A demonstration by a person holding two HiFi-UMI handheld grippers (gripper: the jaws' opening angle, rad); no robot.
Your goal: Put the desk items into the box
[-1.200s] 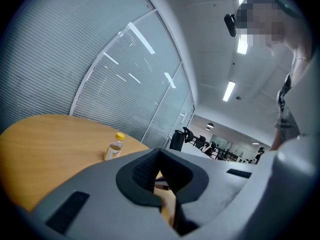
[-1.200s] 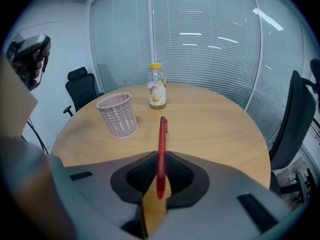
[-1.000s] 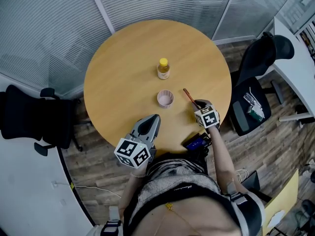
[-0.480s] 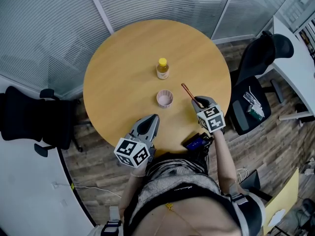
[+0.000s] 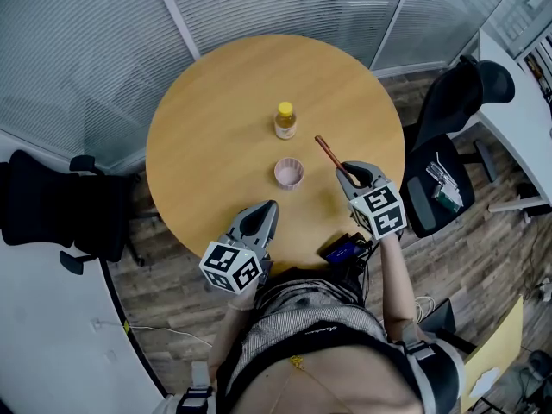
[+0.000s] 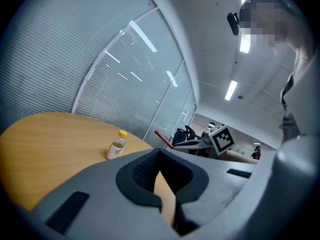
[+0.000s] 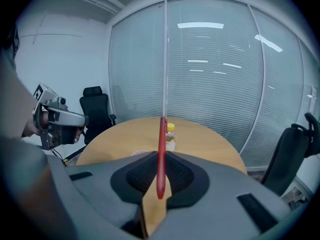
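Your right gripper (image 5: 349, 172) is clamped on the red pen (image 5: 328, 153), which juts forward past the jaws over the right part of the round table (image 5: 216, 119). Your left gripper (image 5: 263, 210) has its jaws together on nothing, at the near rim. Bare wood lies open on the left and far sides. The pink cup (image 5: 289, 173) sits between the grippers, with the yellow-capped bottle (image 5: 285, 120) beyond it. A black chair (image 5: 457, 110) stands near the right rim.

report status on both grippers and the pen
Right gripper shut on red pen. Left gripper shut, empty. Pink cup and bottle stand on table, nothing blocking.
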